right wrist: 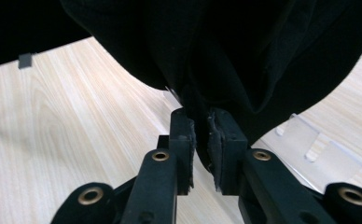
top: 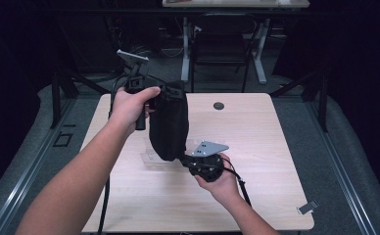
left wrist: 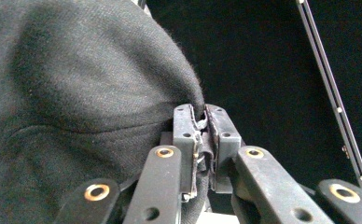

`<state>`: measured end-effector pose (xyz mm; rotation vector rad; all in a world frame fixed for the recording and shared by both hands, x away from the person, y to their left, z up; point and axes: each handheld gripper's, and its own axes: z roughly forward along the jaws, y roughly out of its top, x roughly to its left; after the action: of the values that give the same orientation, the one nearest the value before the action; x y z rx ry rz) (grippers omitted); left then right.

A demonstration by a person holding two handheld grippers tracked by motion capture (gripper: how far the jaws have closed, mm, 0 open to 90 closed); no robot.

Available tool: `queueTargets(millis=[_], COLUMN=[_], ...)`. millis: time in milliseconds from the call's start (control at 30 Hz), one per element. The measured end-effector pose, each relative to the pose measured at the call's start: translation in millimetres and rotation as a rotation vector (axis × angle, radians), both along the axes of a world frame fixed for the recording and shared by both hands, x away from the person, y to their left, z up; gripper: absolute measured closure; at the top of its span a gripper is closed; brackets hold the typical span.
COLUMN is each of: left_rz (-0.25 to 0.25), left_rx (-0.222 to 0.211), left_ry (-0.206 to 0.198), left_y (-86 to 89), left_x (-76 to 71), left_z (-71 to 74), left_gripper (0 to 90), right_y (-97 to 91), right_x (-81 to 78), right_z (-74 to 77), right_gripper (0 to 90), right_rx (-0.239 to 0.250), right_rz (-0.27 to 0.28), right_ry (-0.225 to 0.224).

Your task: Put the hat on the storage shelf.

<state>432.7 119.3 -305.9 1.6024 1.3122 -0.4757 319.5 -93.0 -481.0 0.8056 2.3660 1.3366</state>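
Fingers (left wrist: 184, 140) of the left gripper (left wrist: 201, 140) are clamping together on the upper edge of a black cloth bag (top: 169, 125), and the left gripper view is showing the pinched fold squeezed between the two pads, with the fabric bulging away to the left of that picture. Fingers (right wrist: 181, 140) of the right gripper (right wrist: 201, 149) are likewise pressing on the bag's bottom edge, a dark tuck of cloth caught between them.

From the high view, the left hand (top: 129, 105) is holding its gripper raised over the far left part of the desk (top: 256, 147), and the bag is hanging down from it, while the right hand (top: 220, 178) is gripping its tool lower and nearer, just under the bag's bottom end. That view is not resolving the pads themselves; the two gripper views are settling the grip.

The right gripper view is also bringing out a clear plastic stand (right wrist: 309, 149) lying on the pale wood beneath the bag, which is appearing from above as a faint shape (top: 154, 156) beside the cloth. A small grey tag (top: 308, 207) is lying near the desk's near right corner.
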Motion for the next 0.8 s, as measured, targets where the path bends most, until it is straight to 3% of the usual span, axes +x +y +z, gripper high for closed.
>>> queueTargets(millis=[300,433,567,800], left_rz=[-0.01,-0.003,0.011,0.045], left_rx=[-0.038,-0.026,-0.006,0.063], left_ry=[-0.028,-0.038,-0.035,-0.053], left_y=[0.9,7.3,17.7,38.4], left_x=[-2.7,-3.3,-3.5,-7.1], left_z=[5.8,6.8,2.5,-10.1], left_gripper=[75.0,73.5,73.0,69.1], right_y=[-5.9,-9.8,-14.7,-17.1], right_x=[-1.3,0.8,0.7,-1.3], right_z=[-4.0,-13.1,-18.9,-20.5], right_gripper=[83.3,84.1,84.0,83.6], right_rx=[-0.029,-0.056,-0.007,-0.014], right_rz=[-0.027,-0.046,-0.049,-0.051], right_ry=[-0.011,0.013,0.036,0.035])
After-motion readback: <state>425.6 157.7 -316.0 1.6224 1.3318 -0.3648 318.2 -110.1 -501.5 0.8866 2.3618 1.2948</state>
